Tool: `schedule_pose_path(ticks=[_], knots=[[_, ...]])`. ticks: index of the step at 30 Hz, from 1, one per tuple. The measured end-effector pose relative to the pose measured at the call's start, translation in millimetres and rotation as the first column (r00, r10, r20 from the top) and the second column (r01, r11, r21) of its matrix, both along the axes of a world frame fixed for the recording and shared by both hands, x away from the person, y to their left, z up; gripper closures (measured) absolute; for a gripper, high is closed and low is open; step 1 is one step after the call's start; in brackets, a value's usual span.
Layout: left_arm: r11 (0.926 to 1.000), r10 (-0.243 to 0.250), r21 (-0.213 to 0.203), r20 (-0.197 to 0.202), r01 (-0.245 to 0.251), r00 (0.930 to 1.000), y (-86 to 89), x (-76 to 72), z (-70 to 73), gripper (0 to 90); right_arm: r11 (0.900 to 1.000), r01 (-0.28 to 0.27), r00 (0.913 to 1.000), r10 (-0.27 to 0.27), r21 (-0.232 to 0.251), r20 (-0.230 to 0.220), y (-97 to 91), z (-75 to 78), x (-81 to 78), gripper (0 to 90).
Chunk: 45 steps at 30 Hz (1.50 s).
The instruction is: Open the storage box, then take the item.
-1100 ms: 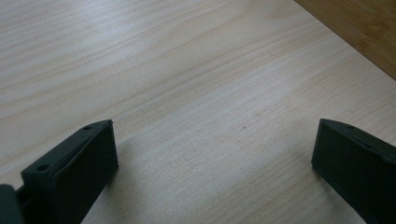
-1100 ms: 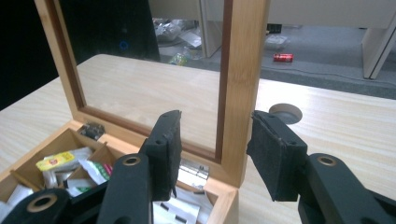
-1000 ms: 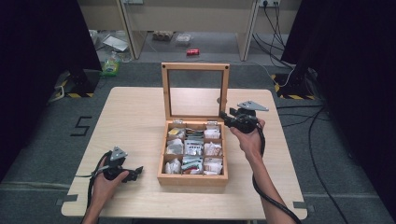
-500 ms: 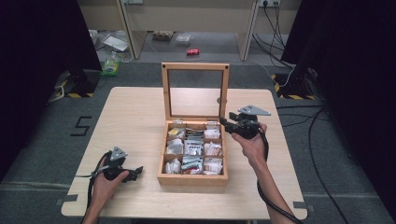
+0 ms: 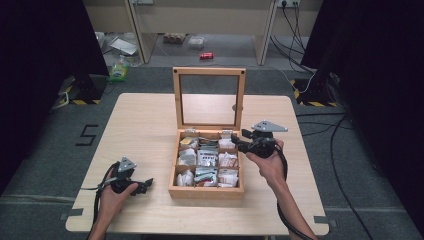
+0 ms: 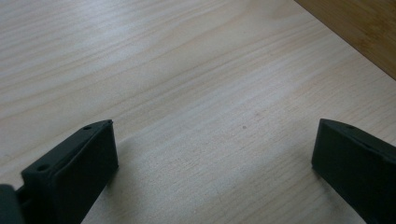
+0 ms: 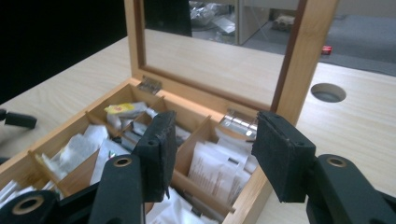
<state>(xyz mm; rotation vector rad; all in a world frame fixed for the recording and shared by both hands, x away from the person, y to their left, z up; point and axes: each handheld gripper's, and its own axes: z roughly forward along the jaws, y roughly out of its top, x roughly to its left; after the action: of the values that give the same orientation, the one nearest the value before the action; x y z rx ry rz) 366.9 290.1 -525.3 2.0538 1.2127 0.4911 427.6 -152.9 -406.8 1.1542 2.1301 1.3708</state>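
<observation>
Both sets of fingers stand apart with nothing between them. On the left gripper [image 5: 126, 181], held low over the near-left part of the surface [image 5: 145, 125], the fingers [image 6: 74, 172] are spread wide, and its own view looks down between them at bare pale wood grain, with a darker wooden edge of the box crossing the far right corner. The left hand [image 5: 114, 196] wraps the gripper from below, and a cable trails off toward the near edge.

The right gripper [image 5: 239, 143] is held by the right hand [image 5: 267, 161] just beside the right wall of the wooden box [image 5: 205, 190], above its far-right corner, pointing left over the compartments. Its fingers [image 7: 161, 149] are moderately open; in its own view they frame the far-right compartment, which holds white paper packets [image 7: 219, 170] standing on edge.

The box sits at the middle of the surface, slightly toward the near side. Its lid [image 5: 209, 72], a wooden frame around a clear pane, stands upright on two metal hinges [image 7: 149, 85] at the far wall. Thin wooden dividers split the inside into a grid of small compartments, each stuffed with packets, mostly white, some with green or yellow print. A yellow-labelled packet [image 7: 122, 109] lies in the far-left compartment.

A round hole [image 7: 328, 92] is cut in the surface to the right of the lid.
</observation>
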Motion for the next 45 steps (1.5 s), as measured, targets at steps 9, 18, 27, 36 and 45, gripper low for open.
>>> schedule_pose_path(ticks=[9,18,27,36,45], knots=[[1.0,0.0,0.0,0.0,0.0,1.0,0.0,0.0,0.0,0.0,0.9992,-0.041,0.9989,0.041,0.0,-0.023,3.3,-9.7,-9.6,46.9],[1.0,0.0,0.0,0.0,0.0,1.0,0.0,0.0,0.0,0.0,0.9965,-0.082,0.9961,0.081,-0.021,-0.035,6.6,-19.3,-14.5,46.3],[1.0,0.0,0.0,0.0,0.0,1.0,0.0,0.0,0.0,0.0,0.9935,-0.106,0.9921,0.103,-0.041,-0.071,9.8,-29.8,-14.4,46.1],[1.0,0.0,0.0,0.0,0.0,1.0,0.0,0.0,0.0,0.0,0.9901,-0.126,0.9888,0.12,-0.062,-0.089,9.0,-33.2,-16.5,46.6],[1.0,0.0,0.0,0.0,0.0,1.0,0.0,0.0,0.0,0.0,0.9862,-0.149,0.9854,0.142,-0.071,-0.093,9.1,-34.9,-16.0,49.4]])
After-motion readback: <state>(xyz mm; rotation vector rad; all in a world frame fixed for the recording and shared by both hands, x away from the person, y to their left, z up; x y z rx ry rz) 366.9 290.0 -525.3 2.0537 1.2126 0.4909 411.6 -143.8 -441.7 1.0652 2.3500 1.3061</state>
